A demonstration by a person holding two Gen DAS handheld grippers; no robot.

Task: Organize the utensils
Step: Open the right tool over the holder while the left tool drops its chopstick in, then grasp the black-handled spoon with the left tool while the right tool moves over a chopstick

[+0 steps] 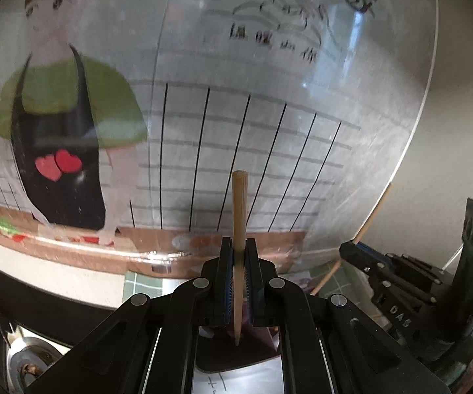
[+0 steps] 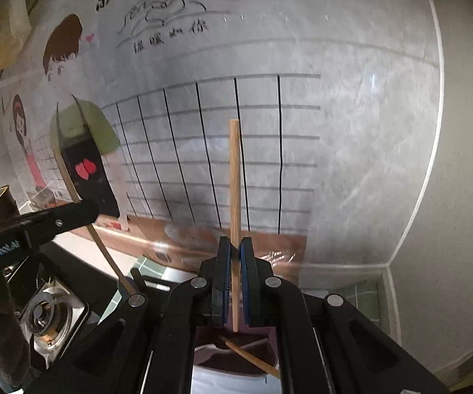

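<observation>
My left gripper (image 1: pixel 238 246) is shut on a wooden chopstick (image 1: pixel 239 203) that stands upright between the pads, thin tip down. That tip hangs over a dark maroon holder (image 1: pixel 216 354). My right gripper (image 2: pixel 235 244) is shut on a second chopstick (image 2: pixel 234 180), also upright, with its lower end just above the same holder (image 2: pixel 208 338). Another chopstick (image 2: pixel 252 358) and something white lie inside the holder. Each gripper shows in the other's view: the right gripper (image 1: pixel 351 251) with its stick (image 1: pixel 372 216), and the left gripper (image 2: pixel 88 210) with its stick (image 2: pixel 69 177).
A wall with a cartoon sticker (image 1: pixel 55 115) behind clear film stands close ahead. A gas burner (image 2: pixel 47 315) sits low on the left, also seen as a gas burner (image 1: pixel 29 364). Green tiles (image 1: pixel 141 284) and a white ledge (image 2: pixel 390 295) border the counter.
</observation>
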